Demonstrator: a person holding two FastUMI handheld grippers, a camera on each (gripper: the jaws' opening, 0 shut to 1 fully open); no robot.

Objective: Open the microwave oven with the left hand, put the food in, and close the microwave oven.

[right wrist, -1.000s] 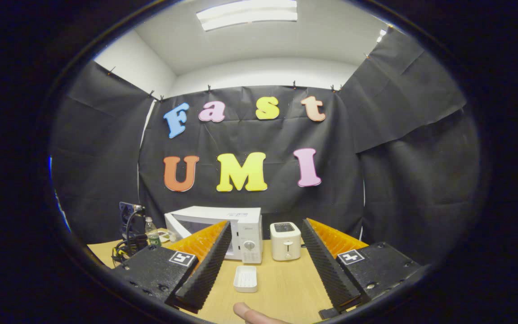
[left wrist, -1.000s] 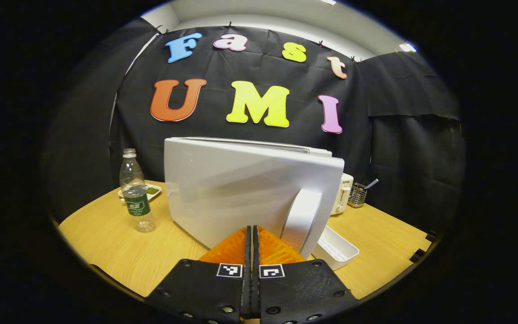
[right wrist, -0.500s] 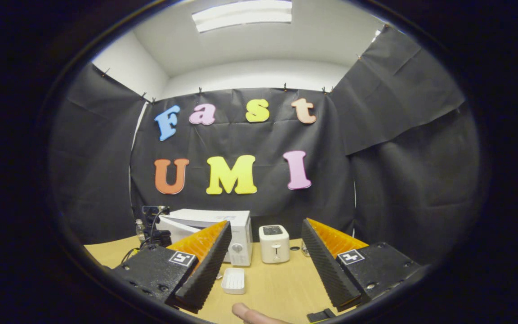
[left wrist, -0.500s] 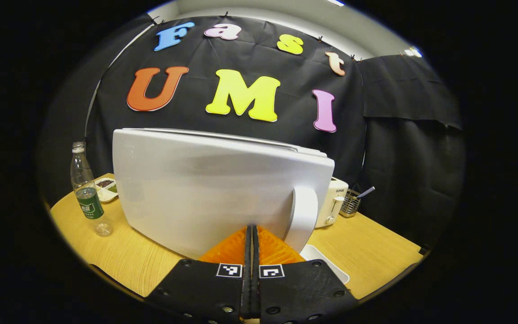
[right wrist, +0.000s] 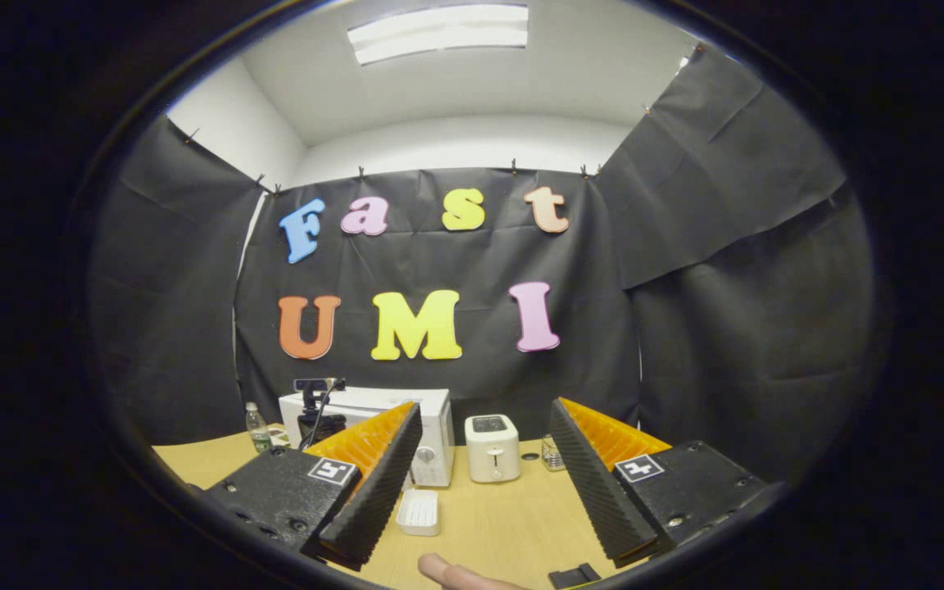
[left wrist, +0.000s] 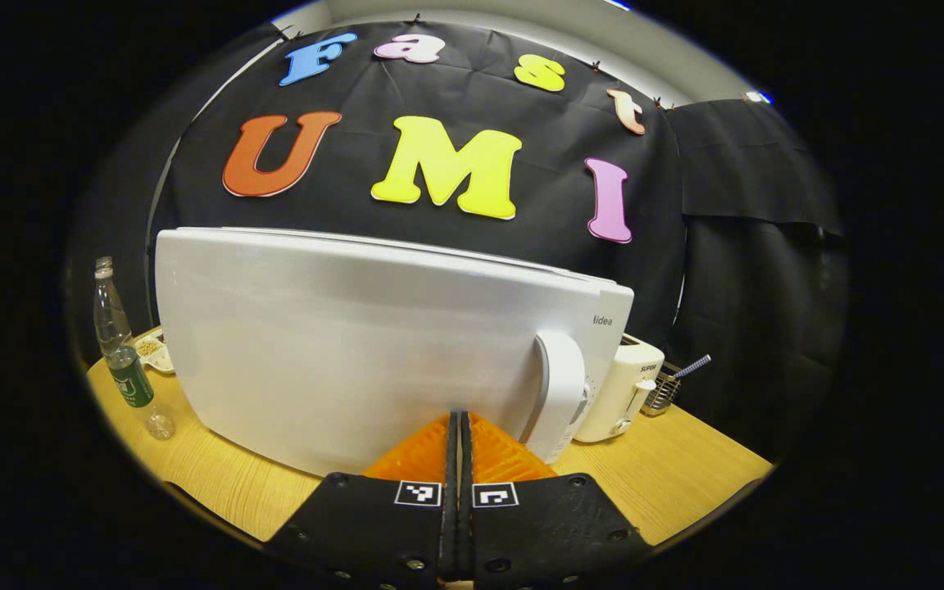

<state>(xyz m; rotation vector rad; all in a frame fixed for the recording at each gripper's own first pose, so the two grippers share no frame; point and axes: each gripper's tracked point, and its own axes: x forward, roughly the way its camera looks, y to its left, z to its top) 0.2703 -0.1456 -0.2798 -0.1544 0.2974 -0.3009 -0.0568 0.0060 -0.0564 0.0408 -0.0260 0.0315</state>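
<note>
The left gripper [left wrist: 457, 434], fingers pressed together and holding nothing, noses against the microwave [left wrist: 374, 344] door, seemingly pushing it shut. The right gripper [right wrist: 480, 483] hangs wide open and empty. I can't see the food. A toaster [left wrist: 624, 393] stands at 3 o'clock of the microwave, a bottle [left wrist: 124, 360] at 9, a white tray [right wrist: 418, 512] on the surface [right wrist: 488, 533].

- A recording booth dressed as a kitchen corner, not a real home: black cloth [right wrist: 734, 270] hangs clipped as walls under a white ceiling with a fluorescent panel light [right wrist: 439, 31].
- One wooden desk [right wrist: 488, 524] carries kitchen props: a white microwave oven [left wrist: 374, 344], a toaster [right wrist: 492, 447], a water bottle [left wrist: 120, 348] near its left edge, and a wire utensil holder [left wrist: 667, 390].
</note>
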